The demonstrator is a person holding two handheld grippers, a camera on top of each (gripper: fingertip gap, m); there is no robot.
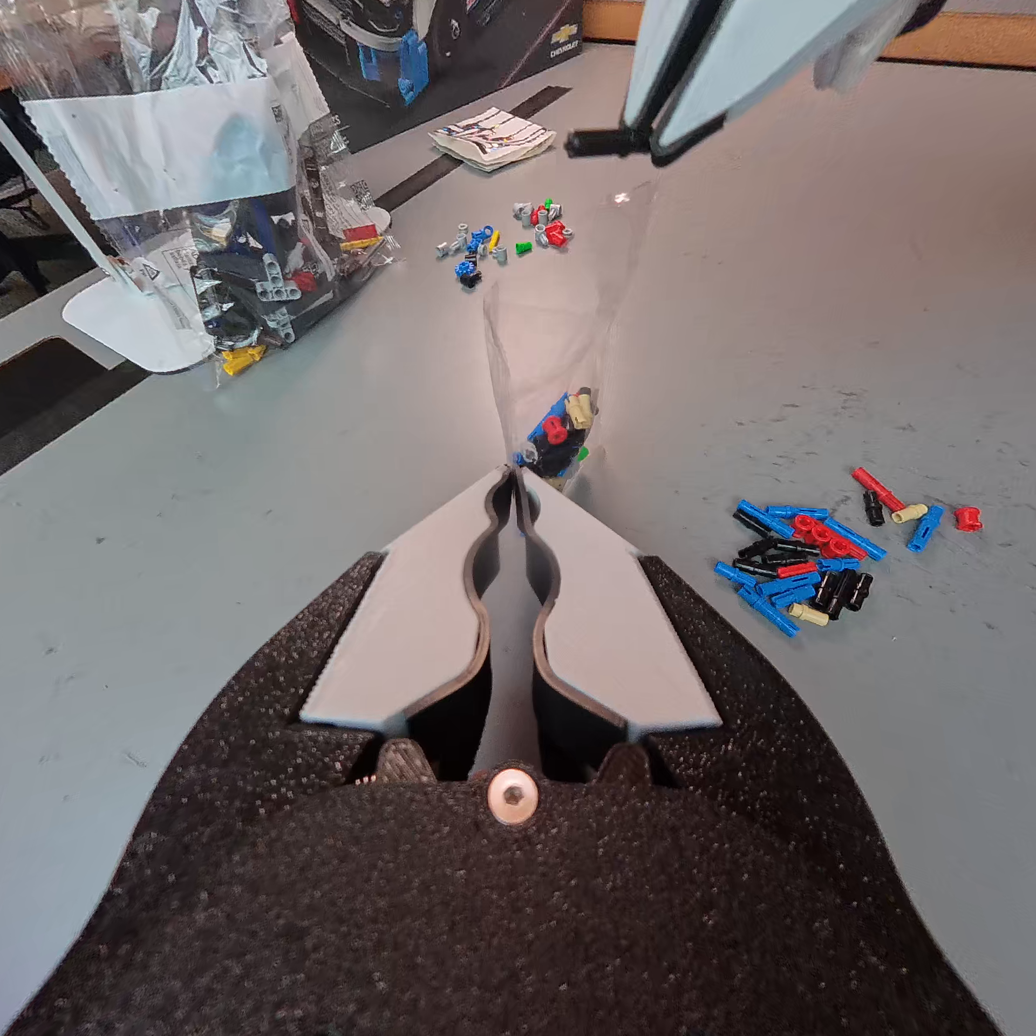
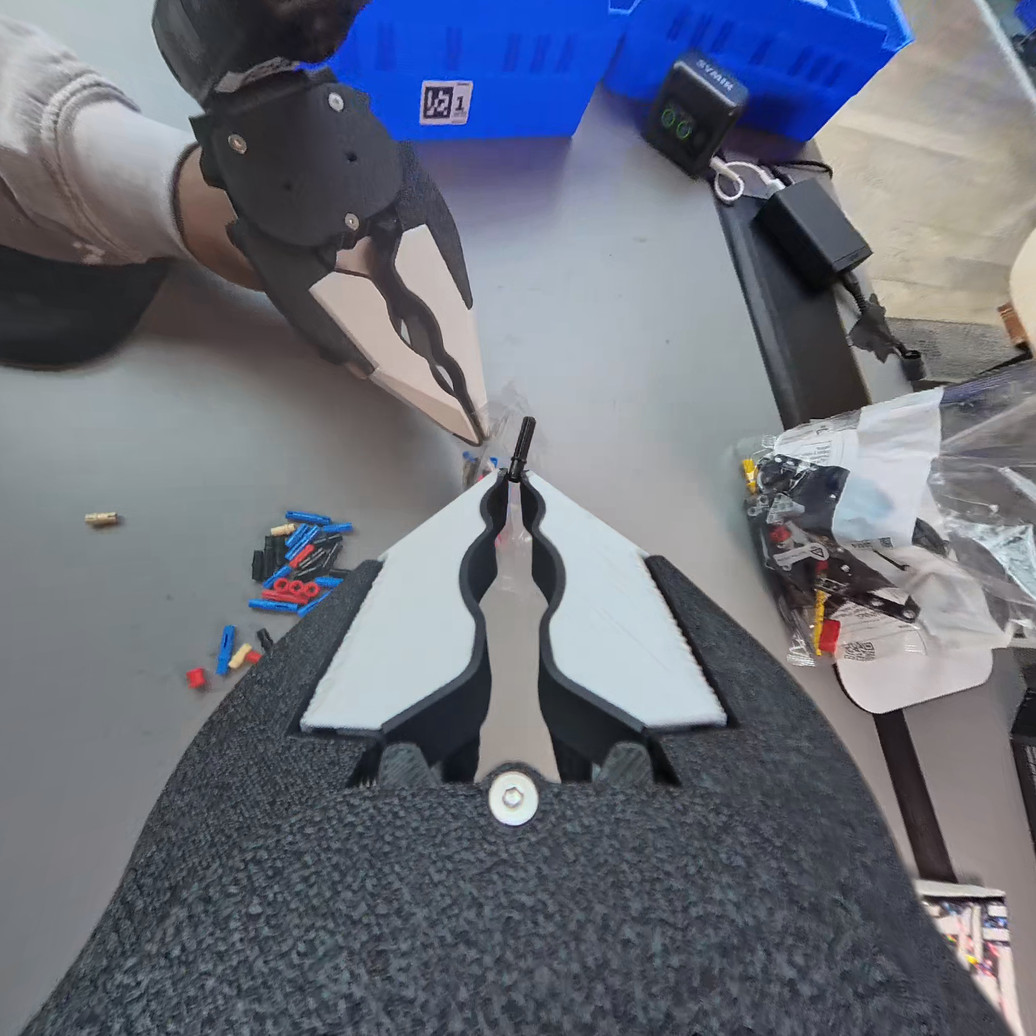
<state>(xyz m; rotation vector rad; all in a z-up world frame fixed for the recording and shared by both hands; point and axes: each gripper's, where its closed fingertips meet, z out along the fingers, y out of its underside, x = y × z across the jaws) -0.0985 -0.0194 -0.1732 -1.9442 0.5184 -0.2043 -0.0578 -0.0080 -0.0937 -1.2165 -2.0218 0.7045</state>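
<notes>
Your left tongs [image 1: 513,476] sat nearest the lens, tips pinched together on the lower edge of a small clear plastic bag [image 1: 546,359] with a few blue, red, tan and black connector pegs bunched at its bottom. Pinned that way, the bag stood with its mouth up and away from you, so the pieces collected near your tips.

Far left on the grey counter [image 1: 280,504] a larger crinkled clear bag of mixed building parts [image 1: 224,224] leaned against a white stand, out of your working space. Moving right, a small scatter of grey, red, blue and green bushings [image 1: 504,235] lay beyond the held bag, with a folded printed sheet [image 1: 493,137] behind them. To the right of your tips, a loose pile of blue, black and red pegs [image 1: 801,560] lay on the counter, apparently sorted by kind.

Your right tongs [image 2: 513,476] were closed to a narrow slit on the base of a single black axle peg [image 2: 520,445], which stuck straight out past the tips. It was held in the air close to the mouth of the small bag, near your left tips. A blue plastic crate [image 2: 560,61] stood at the far edge.
</notes>
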